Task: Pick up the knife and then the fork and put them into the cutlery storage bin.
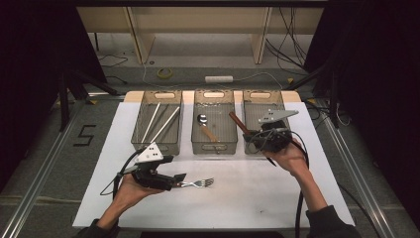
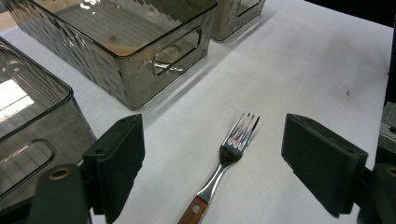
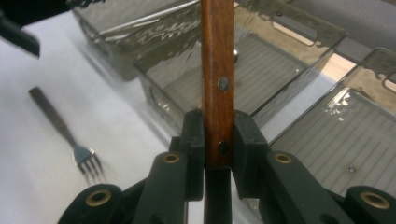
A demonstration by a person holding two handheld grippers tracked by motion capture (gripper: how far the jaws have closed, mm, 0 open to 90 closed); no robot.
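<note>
Left gripper (image 1: pixel 181 177): I have it low over the white table sheet (image 1: pixel 247 198); jaws spread wide, nothing between the pads.
Fork (image 2: pixel 224 161): lying flat on the sheet in the gap ahead of my left jaws, prongs pointing away, wooden handle end nearest me; untouched.
Right gripper (image 3: pixel 218 140): I have it up at the near edge of the right bin (image 1: pixel 257 106); jaws clamped on a wooden handle (image 3: pixel 217 70).
Wooden handle: upright between my pads, two rivets showing; what is on its far end I cannot tell.
Middle bin (image 1: pixel 214 144): one spoon (image 1: pixel 204 122) inside.
Left bin (image 1: pixel 157 144): chopsticks (image 1: pixel 161 124) inside.
</note>
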